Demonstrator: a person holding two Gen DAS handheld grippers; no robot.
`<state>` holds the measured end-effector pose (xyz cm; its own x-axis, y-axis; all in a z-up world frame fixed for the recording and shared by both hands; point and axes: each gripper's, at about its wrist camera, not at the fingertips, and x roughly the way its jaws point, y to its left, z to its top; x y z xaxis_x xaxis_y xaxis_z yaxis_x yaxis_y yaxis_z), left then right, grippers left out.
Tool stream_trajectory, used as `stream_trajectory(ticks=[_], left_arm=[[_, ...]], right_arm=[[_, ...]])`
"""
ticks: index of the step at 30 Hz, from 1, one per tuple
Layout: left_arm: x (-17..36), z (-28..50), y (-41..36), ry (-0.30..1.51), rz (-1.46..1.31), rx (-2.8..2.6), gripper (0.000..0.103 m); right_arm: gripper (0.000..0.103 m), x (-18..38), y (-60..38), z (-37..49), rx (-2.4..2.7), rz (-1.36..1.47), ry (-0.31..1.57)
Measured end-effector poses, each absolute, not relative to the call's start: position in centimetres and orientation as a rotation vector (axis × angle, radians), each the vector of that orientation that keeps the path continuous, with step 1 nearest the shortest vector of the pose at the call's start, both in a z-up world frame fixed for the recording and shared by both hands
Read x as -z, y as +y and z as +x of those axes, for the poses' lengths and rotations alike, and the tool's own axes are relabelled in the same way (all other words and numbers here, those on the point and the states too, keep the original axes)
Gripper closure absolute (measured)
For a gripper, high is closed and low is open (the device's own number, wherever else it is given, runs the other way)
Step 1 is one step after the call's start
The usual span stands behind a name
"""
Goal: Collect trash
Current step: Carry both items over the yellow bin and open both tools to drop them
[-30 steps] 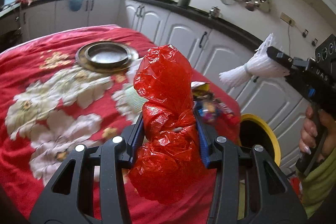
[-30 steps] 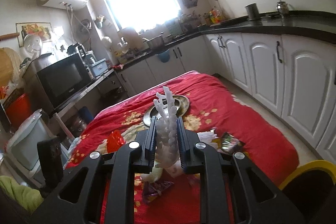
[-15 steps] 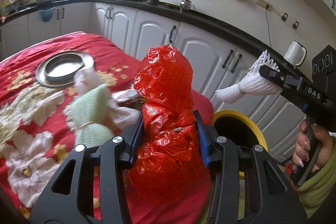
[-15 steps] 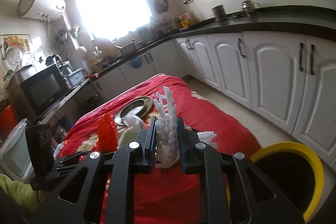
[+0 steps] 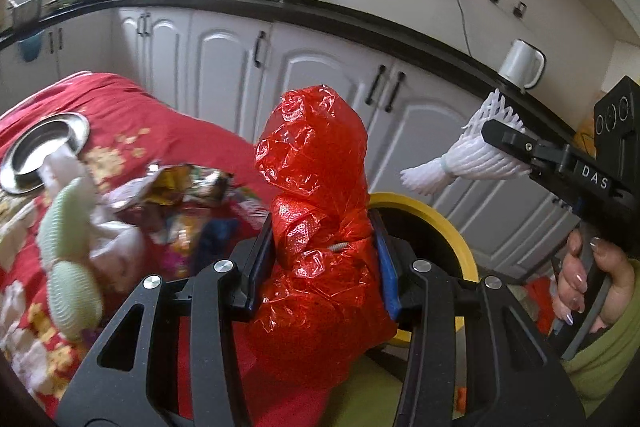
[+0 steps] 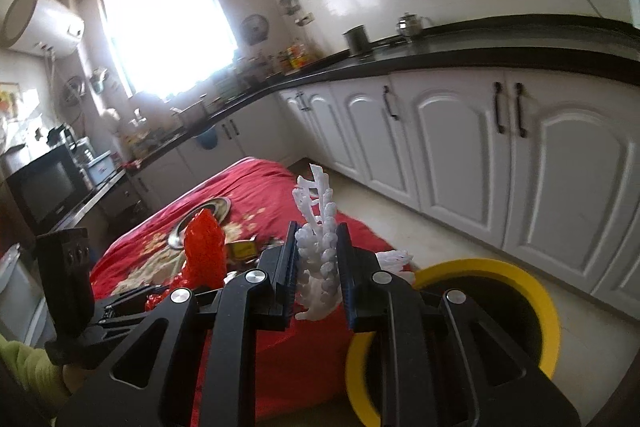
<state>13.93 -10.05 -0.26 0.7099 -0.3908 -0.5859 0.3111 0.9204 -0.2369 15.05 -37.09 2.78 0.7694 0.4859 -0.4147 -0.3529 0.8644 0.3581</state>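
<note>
My left gripper is shut on a crumpled red plastic bag and holds it at the table's edge, close to the yellow-rimmed bin. My right gripper is shut on a white foam net and holds it above the near rim of the bin. In the left wrist view the right gripper with the white net hangs above the bin's far side. The red bag also shows in the right wrist view.
Snack wrappers, a green-white foam net and a steel plate lie on the red floral tablecloth. White cabinets under a black counter run behind the bin. A microwave stands at the left.
Both grippers have swung right from over the table toward the bin, still holding their trash. The bin now sits under the right gripper and just beyond the left one.
</note>
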Motion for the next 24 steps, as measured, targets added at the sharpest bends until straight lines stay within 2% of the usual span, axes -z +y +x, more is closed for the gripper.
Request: stream_trajectory(ticks=[12, 24], left_arm=[[2.3, 16.0, -15.7, 0.737, -0.087, 0.497, 0.067], [6.8, 17.4, -20.9, 0.836, -0.053, 0.610, 0.065]], right_arm=[[0.085, -1.2, -41.2, 15.5, -0.366, 0.301, 0.575], [0.084, 2.3, -44.4, 16.8, -0.285, 0.383, 0.682]])
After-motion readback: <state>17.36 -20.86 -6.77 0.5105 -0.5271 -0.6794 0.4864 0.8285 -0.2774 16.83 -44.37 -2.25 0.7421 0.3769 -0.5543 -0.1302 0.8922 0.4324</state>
